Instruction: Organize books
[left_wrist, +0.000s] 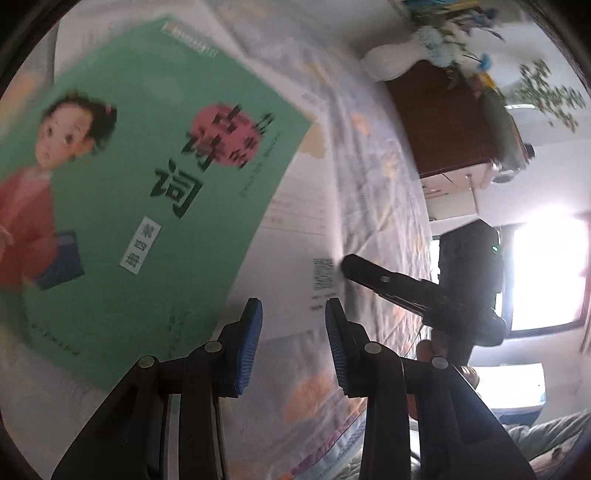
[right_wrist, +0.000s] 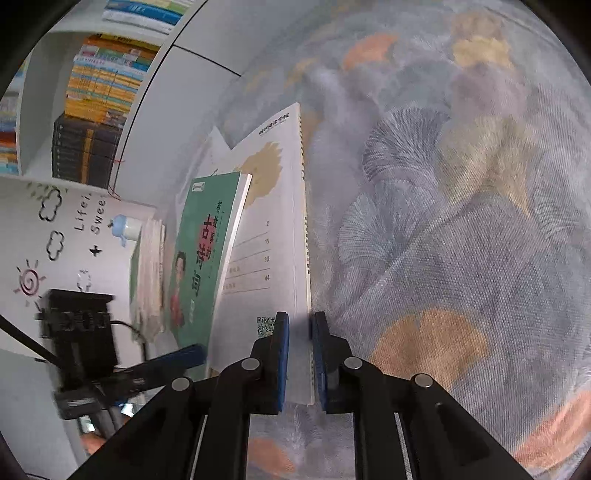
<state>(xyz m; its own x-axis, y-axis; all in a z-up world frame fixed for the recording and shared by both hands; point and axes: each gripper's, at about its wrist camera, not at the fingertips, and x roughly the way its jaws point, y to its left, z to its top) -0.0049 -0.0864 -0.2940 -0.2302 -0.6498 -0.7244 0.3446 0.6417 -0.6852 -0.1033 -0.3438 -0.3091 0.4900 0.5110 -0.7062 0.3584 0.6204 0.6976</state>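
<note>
A green book (left_wrist: 129, 184) with a cartoon child on its cover lies on a larger white book (left_wrist: 295, 229), on a floral cloth (left_wrist: 373, 192). My left gripper (left_wrist: 293, 306) hovers just over the white book's near edge, open, with nothing between its blue pads. My right gripper (right_wrist: 300, 321) is shut on the white book (right_wrist: 273, 229) at its spine edge, near a printed code. The green book (right_wrist: 199, 258) rests on that book's far side. In the left wrist view the right gripper (left_wrist: 351, 266) shows as a black finger at the book's edge. The left gripper (right_wrist: 184, 356) appears blurred in the right wrist view.
A shelf packed with books (right_wrist: 99, 92) stands behind. A stack of papers or thin books (right_wrist: 149, 266) lies beside the green book. A white surface with doodles (right_wrist: 55, 240), a wooden cabinet (left_wrist: 443, 122), a white vase of flowers (left_wrist: 395, 62) and a bright window (left_wrist: 546, 273) surround the cloth.
</note>
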